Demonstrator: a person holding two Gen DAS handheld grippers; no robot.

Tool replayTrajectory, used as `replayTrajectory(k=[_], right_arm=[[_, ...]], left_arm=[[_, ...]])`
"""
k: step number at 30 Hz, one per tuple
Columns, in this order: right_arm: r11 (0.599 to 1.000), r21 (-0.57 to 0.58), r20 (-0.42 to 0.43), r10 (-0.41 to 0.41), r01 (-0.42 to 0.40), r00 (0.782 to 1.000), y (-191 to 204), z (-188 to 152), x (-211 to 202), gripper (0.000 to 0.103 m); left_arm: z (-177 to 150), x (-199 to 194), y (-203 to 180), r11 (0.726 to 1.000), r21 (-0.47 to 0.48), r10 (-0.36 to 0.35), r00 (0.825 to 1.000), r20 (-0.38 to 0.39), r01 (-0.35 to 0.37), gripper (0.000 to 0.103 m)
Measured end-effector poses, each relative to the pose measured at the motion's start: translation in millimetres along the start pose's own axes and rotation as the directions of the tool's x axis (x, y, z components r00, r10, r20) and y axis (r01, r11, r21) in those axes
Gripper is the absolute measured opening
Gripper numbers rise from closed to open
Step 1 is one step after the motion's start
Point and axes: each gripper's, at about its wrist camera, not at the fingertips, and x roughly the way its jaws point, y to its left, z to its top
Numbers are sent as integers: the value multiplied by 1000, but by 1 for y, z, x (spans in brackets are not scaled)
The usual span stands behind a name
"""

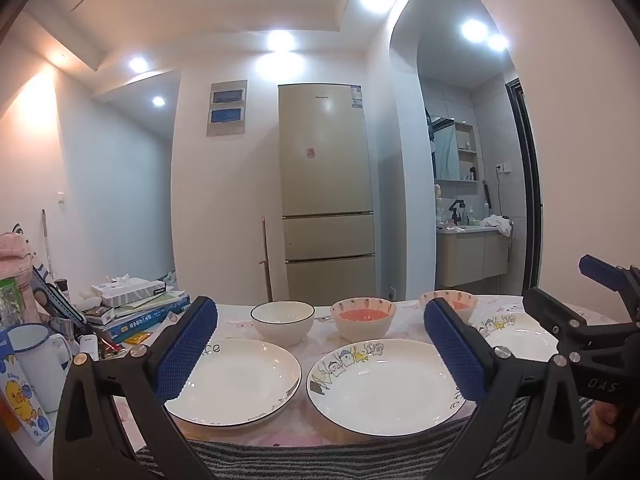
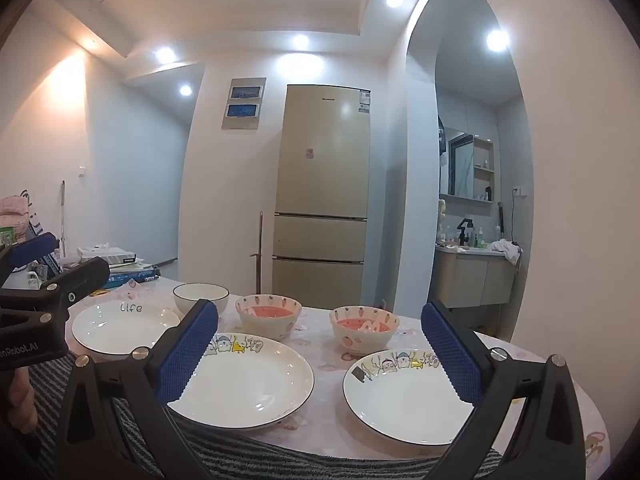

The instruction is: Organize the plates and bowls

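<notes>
Three plates and three bowls sit on the table (image 2: 320,364). Left gripper (image 1: 320,348) is wide open and empty, framing the "life" plate (image 1: 236,380) at lower left and the cartoon plate (image 1: 384,388) at lower centre. Right gripper (image 2: 320,350) is also wide open and empty, with the second cartoon plate (image 2: 400,396) at lower right; bowls (image 2: 268,316) stand behind, mid-frame.

White walls, recessed ceiling lights (image 1: 280,40), beige 3-door fridge (image 1: 326,184), arched bathroom doorway (image 2: 472,152), vanity cabinet (image 1: 472,258)
</notes>
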Motion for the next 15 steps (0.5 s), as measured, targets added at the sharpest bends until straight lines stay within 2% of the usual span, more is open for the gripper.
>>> replayTrajectory(k=[9,15], right_arm=[[1000,5,-4,-15,15,1000,-1,0,0,103],[1000,-16,30,-24,25,999,7,5,-10,103]], left_arm=[[0,-10,5,1000,-8,-5,999,52,6,103],[4,-16,3,999,-17,-41,996,76,43,103]])
